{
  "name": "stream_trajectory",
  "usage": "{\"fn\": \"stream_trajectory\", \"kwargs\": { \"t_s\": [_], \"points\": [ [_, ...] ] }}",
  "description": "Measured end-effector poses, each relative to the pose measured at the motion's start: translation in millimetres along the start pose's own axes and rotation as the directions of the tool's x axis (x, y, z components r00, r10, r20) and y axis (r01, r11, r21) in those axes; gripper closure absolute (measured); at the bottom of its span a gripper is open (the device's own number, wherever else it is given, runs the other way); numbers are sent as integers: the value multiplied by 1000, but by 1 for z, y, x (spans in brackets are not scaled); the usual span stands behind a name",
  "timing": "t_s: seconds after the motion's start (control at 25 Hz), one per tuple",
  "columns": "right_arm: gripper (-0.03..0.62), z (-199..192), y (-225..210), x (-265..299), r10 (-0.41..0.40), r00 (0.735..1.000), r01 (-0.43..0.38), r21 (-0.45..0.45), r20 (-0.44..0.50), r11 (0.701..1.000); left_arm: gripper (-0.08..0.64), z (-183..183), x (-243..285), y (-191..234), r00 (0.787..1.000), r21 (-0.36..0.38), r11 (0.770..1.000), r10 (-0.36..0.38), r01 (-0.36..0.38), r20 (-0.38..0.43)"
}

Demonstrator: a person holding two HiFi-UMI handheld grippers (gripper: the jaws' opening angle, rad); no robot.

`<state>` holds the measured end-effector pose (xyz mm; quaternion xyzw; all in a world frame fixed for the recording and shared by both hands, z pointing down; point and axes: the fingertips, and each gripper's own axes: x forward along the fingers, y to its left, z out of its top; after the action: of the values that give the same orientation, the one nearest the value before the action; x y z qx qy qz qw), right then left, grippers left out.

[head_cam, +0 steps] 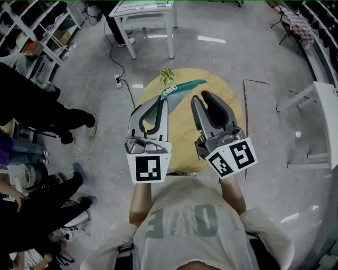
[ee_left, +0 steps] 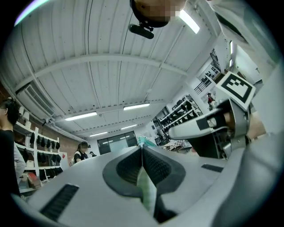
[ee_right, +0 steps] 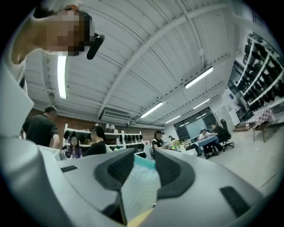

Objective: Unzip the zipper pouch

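A teal zipper pouch (head_cam: pixel 186 86) hangs above the round wooden table (head_cam: pixel 182 134), stretched from lower left to upper right. My left gripper (head_cam: pixel 162 101) is shut on its left end, by a small white tag (head_cam: pixel 169 91). In the left gripper view the jaws (ee_left: pixel 142 155) are pressed together with a thin pale green strip of the pouch (ee_left: pixel 146 188) pinched between them. My right gripper (head_cam: pixel 202 96) stands open just right of the left one. In the right gripper view (ee_right: pixel 144 162) the pouch's pale meshy face (ee_right: pixel 140 186) lies loose in the gap between the pads.
A small green plant (head_cam: pixel 167 75) sits at the table's far edge. A power strip and cable (head_cam: pixel 118 80) lie on the floor to the left, with people (head_cam: pixel 37 111) standing beyond. A white table (head_cam: pixel 145 13) stands behind, and white furniture (head_cam: pixel 323 121) at the right.
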<state>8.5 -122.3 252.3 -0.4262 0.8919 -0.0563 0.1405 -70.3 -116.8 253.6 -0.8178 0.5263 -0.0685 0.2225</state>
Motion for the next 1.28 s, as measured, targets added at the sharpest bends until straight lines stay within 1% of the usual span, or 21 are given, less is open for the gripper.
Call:
{"fn": "stream_trajectory", "kwargs": {
  "t_s": [0.04, 0.08, 0.16, 0.2, 0.32, 0.36, 0.44, 0.52, 0.6, 0.76, 0.84, 0.88, 1.0, 1.16, 1.2, 1.28],
  "points": [
    [401, 4, 4, 3, 36, 999, -36, 32, 10, 999, 531, 0, 0, -3, 1000, 5, 1000, -3, 3, 2],
    [362, 8, 8, 6, 71, 997, -73, 70, 21, 995, 531, 0, 0, -5, 1000, 8, 1000, -3, 3, 5],
    [362, 14, 13, 12, 123, 991, -130, 163, 50, 978, 531, 1, 0, -8, 1000, 19, 1000, -1, 1, 12],
    [363, 15, 14, 14, 139, 988, -149, 216, 61, 965, 531, 2, 0, -9, 1000, 28, 1000, 1, -1, 14],
    [364, 11, 14, 22, 178, 982, -191, 372, 70, 908, 531, 1, 0, -13, 1000, 53, 999, 3, -4, 22],
    [365, 9, 14, 24, 190, 979, -202, 412, 70, 889, 531, 1, 0, -14, 1000, 58, 998, 3, -4, 25],
    [393, 3, 13, 28, 202, 977, -210, 466, 68, 859, 531, -1, 0, -15, 1000, 62, 998, 0, -2, 25],
    [413, -2, 12, 31, 206, 977, -209, 505, 63, 837, 531, -3, 0, -15, 1000, 62, 998, -2, 1, 23],
    [417, -6, 11, 32, 213, 975, -214, 547, 65, 809, 531, -5, -1, -14, 1000, 62, 998, -3, 1, 21],
    [447, -11, 13, 36, 244, 965, -249, 640, 98, 727, 531, -15, 0, -14, 1000, 78, 997, -11, 11, 0],
    [453, -13, 15, 37, 252, 961, -261, 666, 111, 699, 531, -18, 0, -17, 1000, 88, 996, -19, 20, -9],
    [455, -13, 15, 37, 252, 961, -261, 671, 114, 693, 531, -19, 0, -17, 1000, 88, 996, -21, 22, -10],
    [493, -13, 12, 36, 240, 964, -252, 685, 115, 683, 531, -18, 0, -19, 1000, 87, 996, -26, 27, -12],
    [497, -10, 14, 35, 249, 958, -271, 728, 141, 629, 531, -18, 0, -20, 999, 89, 995, -31, 33, -19],
    [499, -10, 16, 36, 250, 958, -272, 733, 143, 624, 531, -19, -1, -20, 999, 86, 996, -29, 31, -19],
    [512, -11, 18, 38, 243, 961, -260, 730, 133, 632, 531, -19, -1, -19, 999, 81, 996, -29, 30, -18]
  ]
}}
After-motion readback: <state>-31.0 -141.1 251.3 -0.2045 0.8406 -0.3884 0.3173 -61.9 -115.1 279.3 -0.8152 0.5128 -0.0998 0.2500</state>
